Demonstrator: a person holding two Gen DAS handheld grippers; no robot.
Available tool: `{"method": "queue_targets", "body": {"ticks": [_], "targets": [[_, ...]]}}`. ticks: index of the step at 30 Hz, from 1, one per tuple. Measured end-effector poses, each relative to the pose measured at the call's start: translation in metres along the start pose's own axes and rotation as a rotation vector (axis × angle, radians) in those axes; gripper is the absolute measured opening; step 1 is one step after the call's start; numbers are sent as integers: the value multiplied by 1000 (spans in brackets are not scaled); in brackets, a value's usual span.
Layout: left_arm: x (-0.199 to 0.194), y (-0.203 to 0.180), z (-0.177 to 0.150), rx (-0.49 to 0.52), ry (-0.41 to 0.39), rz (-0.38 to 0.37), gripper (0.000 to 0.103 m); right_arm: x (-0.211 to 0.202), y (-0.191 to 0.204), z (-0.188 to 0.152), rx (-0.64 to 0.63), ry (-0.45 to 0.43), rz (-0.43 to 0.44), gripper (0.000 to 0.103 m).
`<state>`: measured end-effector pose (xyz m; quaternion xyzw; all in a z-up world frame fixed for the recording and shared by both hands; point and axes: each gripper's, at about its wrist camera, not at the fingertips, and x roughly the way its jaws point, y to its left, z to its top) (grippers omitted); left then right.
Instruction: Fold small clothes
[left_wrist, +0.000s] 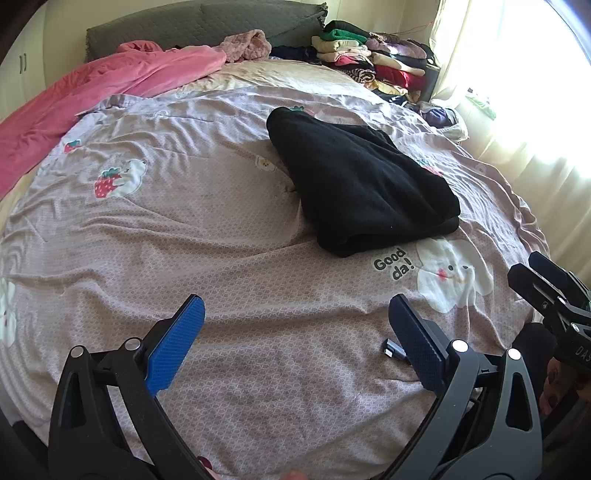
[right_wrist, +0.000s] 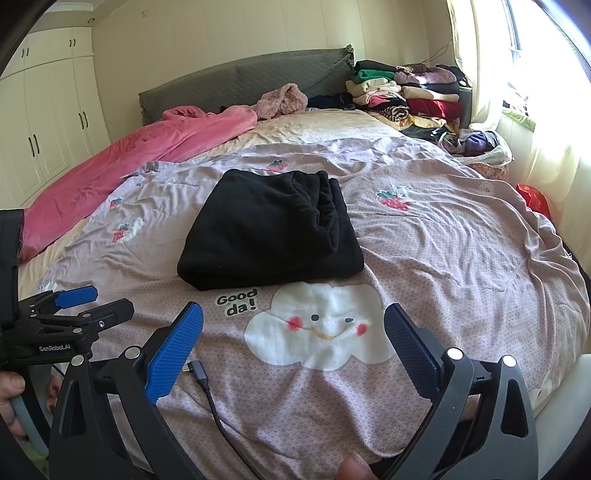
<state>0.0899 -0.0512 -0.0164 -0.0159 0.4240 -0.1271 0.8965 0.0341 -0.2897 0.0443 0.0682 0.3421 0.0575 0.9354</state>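
Observation:
A black garment (left_wrist: 354, 181) lies folded into a thick rectangle on the lilac printed bedspread (left_wrist: 184, 240); it also shows in the right wrist view (right_wrist: 269, 232), just beyond the "Good da!" cloud print (right_wrist: 317, 325). My left gripper (left_wrist: 295, 314) is open and empty, low over the bedspread, short of the garment. My right gripper (right_wrist: 293, 321) is open and empty, over the cloud print, in front of the garment. Each gripper shows at the edge of the other's view: the right one (left_wrist: 554, 295), the left one (right_wrist: 70, 306).
A pink blanket (right_wrist: 147, 147) lies along the bed's left side. Stacks of folded clothes (right_wrist: 406, 96) stand at the far right by the grey headboard (right_wrist: 240, 77). A dark cable (right_wrist: 207, 387) lies on the bedspread near my grippers. A curtained window (right_wrist: 546, 110) is on the right.

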Motion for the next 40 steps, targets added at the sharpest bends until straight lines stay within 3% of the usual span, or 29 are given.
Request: {"method": "queue_targets", "body": {"ticks": [17, 23, 30, 35, 38, 40], "targets": [[-1, -3, 1, 10, 2, 23, 93, 0, -6, -3, 7, 1, -8, 98], [-5, -8, 1, 21, 10, -32, 93, -3, -11, -4, 11, -3, -20, 98], [-6, 0, 1, -7, 25, -12, 93, -10, -17, 0, 26, -14, -40, 98], [-3, 46, 14, -100, 29, 53, 93, -25, -34, 8, 47, -43, -91, 98], [3, 100, 26, -192, 50, 123, 93, -44, -73, 11, 106, -66, -168, 98], [4, 150, 34, -267, 55, 215, 93, -62, -125, 4, 190, -79, -264, 98]]}}
